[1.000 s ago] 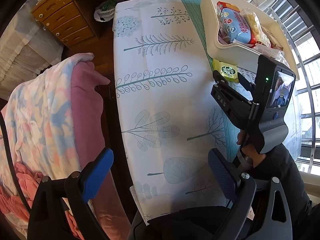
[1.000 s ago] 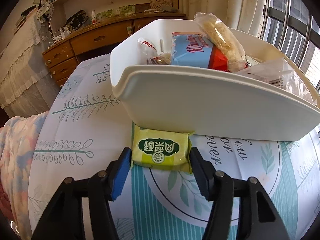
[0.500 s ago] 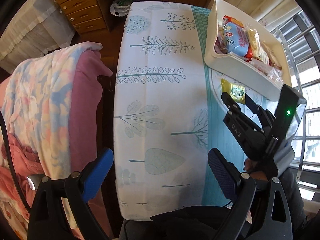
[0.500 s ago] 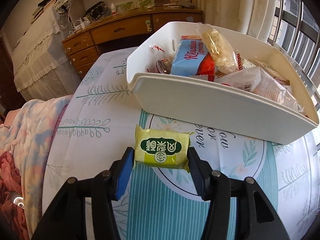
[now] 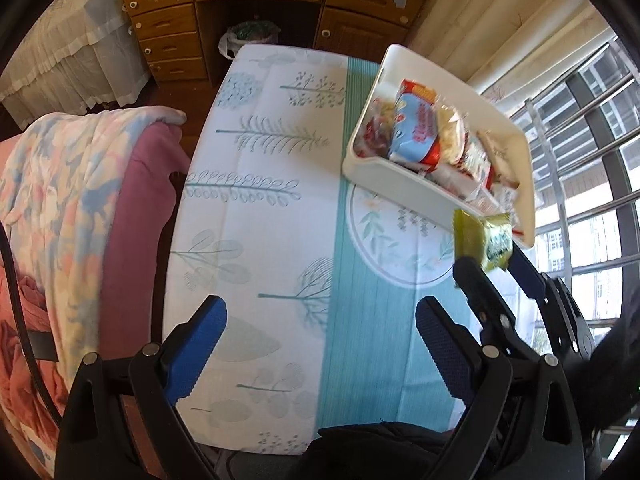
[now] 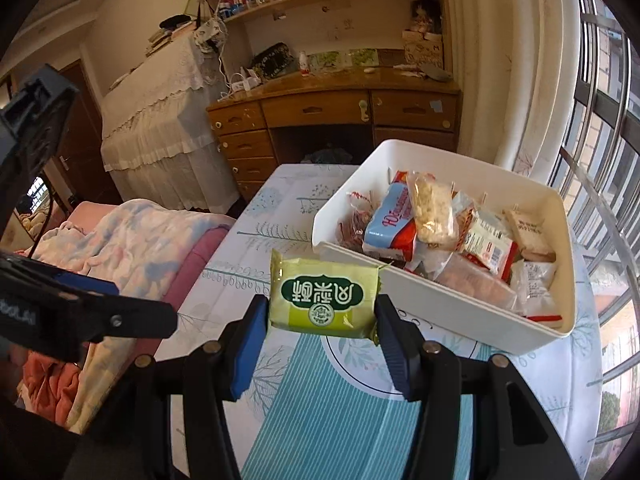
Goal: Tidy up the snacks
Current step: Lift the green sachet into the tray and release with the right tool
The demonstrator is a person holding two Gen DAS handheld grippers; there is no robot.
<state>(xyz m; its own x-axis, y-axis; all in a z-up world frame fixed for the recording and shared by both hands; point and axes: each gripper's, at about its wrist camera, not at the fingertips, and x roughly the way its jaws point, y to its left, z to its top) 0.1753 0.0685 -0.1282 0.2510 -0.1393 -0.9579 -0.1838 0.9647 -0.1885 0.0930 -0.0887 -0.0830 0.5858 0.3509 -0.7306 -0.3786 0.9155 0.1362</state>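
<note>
My right gripper is shut on a yellow-green snack packet, held in the air just in front of the near wall of the white bin. The bin holds several wrapped snacks, among them a blue and red pack. In the left wrist view the same packet hangs by the bin's near right corner, gripped by the right gripper. My left gripper stands open over the tablecloth with nothing between its blue pads.
A chair draped with a pink and blue blanket stands against the table's left side. A wooden desk with drawers is beyond the far end, with a bag under it. Window bars run along the right.
The right gripper closed on the packet and lifted it off the tablecloth to bin-rim height. The left gripper rose and turned, so more of the table and the desk show.
</note>
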